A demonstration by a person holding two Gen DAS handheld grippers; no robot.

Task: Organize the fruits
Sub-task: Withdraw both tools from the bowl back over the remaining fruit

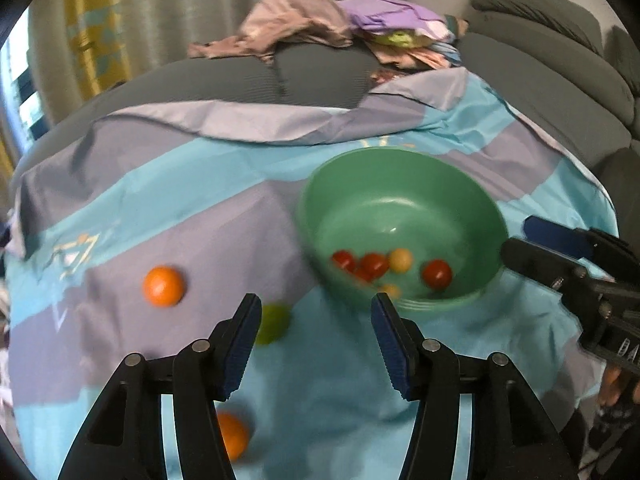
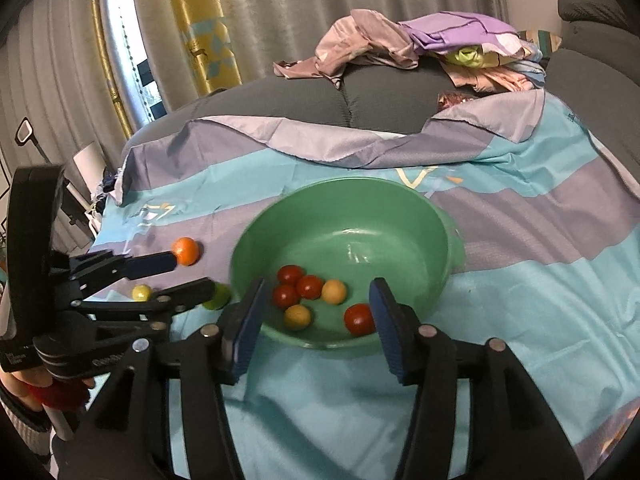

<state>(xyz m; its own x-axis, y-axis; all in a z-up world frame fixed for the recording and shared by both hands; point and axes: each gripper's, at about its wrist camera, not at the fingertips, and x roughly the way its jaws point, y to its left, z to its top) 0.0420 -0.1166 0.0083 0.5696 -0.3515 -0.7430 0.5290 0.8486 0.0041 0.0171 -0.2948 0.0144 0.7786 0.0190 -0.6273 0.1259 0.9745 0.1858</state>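
Fingers of left gripper spread, empty, small round green fruit just beyond left pad; right gripper spread over green plastic bowl; best centre, then close gently.

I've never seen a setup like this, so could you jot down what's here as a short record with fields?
surface: blue and lilac cloth over a grey sofa
container: green bowl
in bowl: four red and two yellow small fruits
outside bowl: orange fruit, green fruit, another orange one, small yellow one
left gripper: open, empty
right gripper: open, empty
background: heap of clothes
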